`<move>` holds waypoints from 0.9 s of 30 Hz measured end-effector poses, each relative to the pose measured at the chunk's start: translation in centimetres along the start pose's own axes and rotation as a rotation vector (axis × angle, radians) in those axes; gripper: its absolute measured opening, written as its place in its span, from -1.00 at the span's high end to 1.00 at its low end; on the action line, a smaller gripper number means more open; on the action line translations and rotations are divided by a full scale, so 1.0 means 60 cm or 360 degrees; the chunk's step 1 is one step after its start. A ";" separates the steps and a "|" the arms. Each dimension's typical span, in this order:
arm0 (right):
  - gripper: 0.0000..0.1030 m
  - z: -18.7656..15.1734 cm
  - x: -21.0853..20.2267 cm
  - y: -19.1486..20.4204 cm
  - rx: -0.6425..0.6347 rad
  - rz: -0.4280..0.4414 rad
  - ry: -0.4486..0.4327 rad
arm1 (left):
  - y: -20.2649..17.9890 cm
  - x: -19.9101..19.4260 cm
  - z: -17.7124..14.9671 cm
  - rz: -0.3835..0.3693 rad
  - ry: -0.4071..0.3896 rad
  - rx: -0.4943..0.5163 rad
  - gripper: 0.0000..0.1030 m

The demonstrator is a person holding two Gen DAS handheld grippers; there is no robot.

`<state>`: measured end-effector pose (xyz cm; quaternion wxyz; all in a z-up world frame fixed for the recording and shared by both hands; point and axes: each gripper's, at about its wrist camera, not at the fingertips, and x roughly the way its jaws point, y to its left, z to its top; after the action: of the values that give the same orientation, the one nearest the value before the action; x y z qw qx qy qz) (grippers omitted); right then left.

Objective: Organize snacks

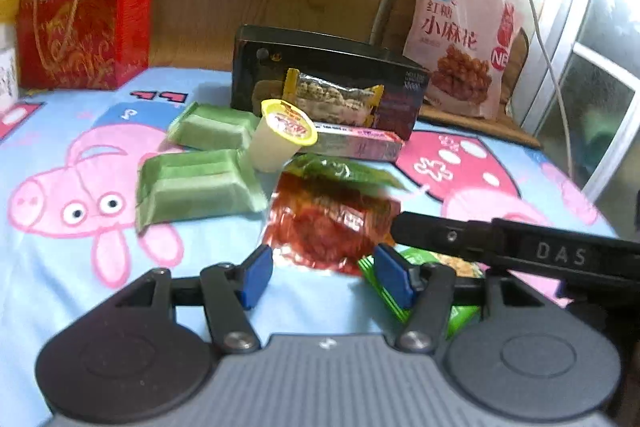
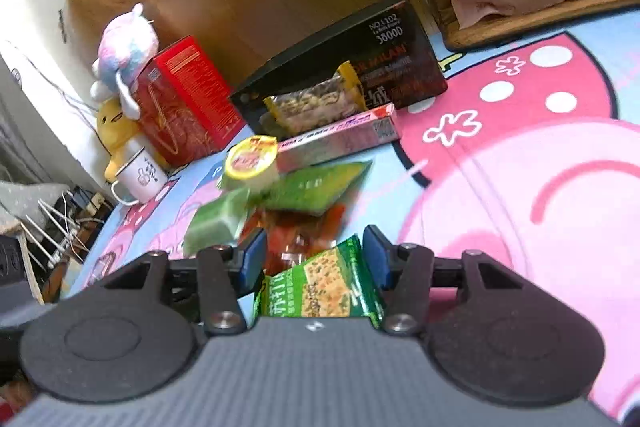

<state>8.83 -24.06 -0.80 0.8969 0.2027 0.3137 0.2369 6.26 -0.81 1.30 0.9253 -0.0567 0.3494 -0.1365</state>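
Snacks lie in a loose heap on the cartoon-pig bedsheet (image 1: 60, 155), and the black box (image 1: 320, 67) standing behind the heap serves as the landmark here. Leaning on its front is a clear packet with yellow ends (image 1: 332, 97); just before that a long pink-and-silver box (image 1: 360, 143), a jelly cup (image 1: 280, 139) tipped on its side, and two green wrapped cakes (image 1: 200, 183) off to the box's left. Nearest the cameras, well in front of the box, lie a red sauce packet (image 1: 328, 223) and a green cracker packet (image 2: 320, 287).

The step in hand looks like the reach-in for a pick. The left gripper (image 1: 320, 267) hangs with jaws parted on either side of the red packet's near edge, pressing nothing. The right gripper (image 2: 316, 259) has the green cracker packet between its parted jaws (whether the pads actually bear on it I cannot tell).

Next, each needs to close squarely across its thin, crinkly packet, then lift without dragging neighbours.
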 end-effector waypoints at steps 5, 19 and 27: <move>-0.11 -0.013 -0.024 0.006 -0.0039 -0.0020 -0.0056 | -0.004 -0.012 -0.010 0.0082 0.0010 0.0004 -0.14; -0.47 -0.052 -0.065 -0.009 -0.0085 -0.0030 -0.0100 | -0.015 -0.030 -0.036 0.0236 -0.0005 0.0116 -0.20; -0.03 -0.100 -0.079 0.040 -0.0379 -0.0091 -0.0052 | -0.015 -0.046 -0.055 0.0309 -0.0026 0.0158 -0.23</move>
<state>0.90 -23.48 -1.70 0.9260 0.0896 0.2743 0.2434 1.91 -0.88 0.73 0.9386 0.0222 0.3384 -0.0629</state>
